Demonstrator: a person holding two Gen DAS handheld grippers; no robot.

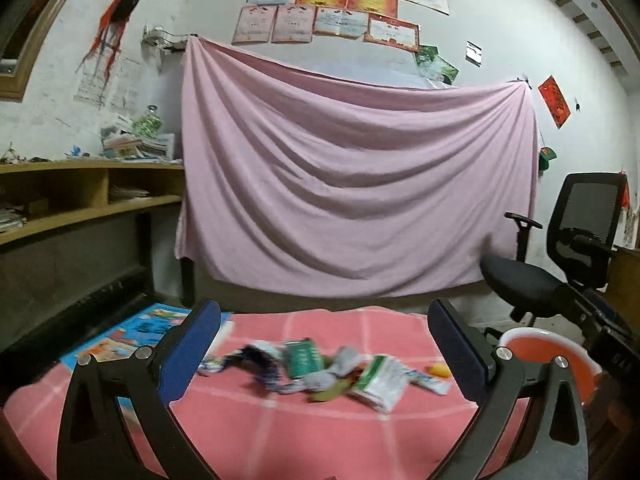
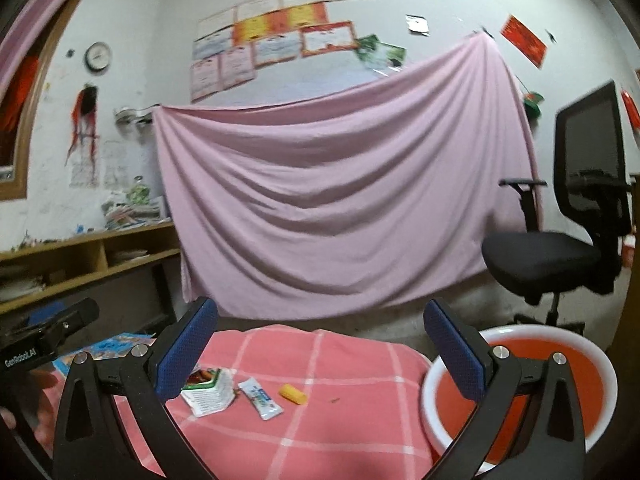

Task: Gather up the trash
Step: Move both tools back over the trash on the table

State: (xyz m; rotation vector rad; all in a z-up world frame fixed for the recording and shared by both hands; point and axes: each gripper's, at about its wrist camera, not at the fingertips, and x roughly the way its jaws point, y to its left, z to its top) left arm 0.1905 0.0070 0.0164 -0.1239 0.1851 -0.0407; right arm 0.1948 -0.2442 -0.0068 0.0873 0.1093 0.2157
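Observation:
Several pieces of trash lie on a pink checked cloth point(image 1: 248, 432): a green packet point(image 1: 303, 357), a white and green packet point(image 1: 382, 380), crumpled wrappers point(image 1: 260, 364) and a small yellow piece point(image 1: 437, 370). In the right wrist view I see the white and green packet point(image 2: 208, 392), a small white wrapper point(image 2: 260, 397) and the yellow piece point(image 2: 293, 394). A red basin with a white rim point(image 2: 516, 392) stands at the right; it also shows in the left wrist view point(image 1: 548, 350). My left gripper point(image 1: 324, 344) is open and empty above the cloth. My right gripper point(image 2: 320, 344) is open and empty.
A pink sheet point(image 1: 352, 184) hangs on the far wall. A black office chair point(image 2: 560, 248) stands at the right behind the basin. A wooden shelf unit point(image 1: 80, 192) with papers is at the left. A blue picture book point(image 1: 136, 332) lies at the cloth's left edge.

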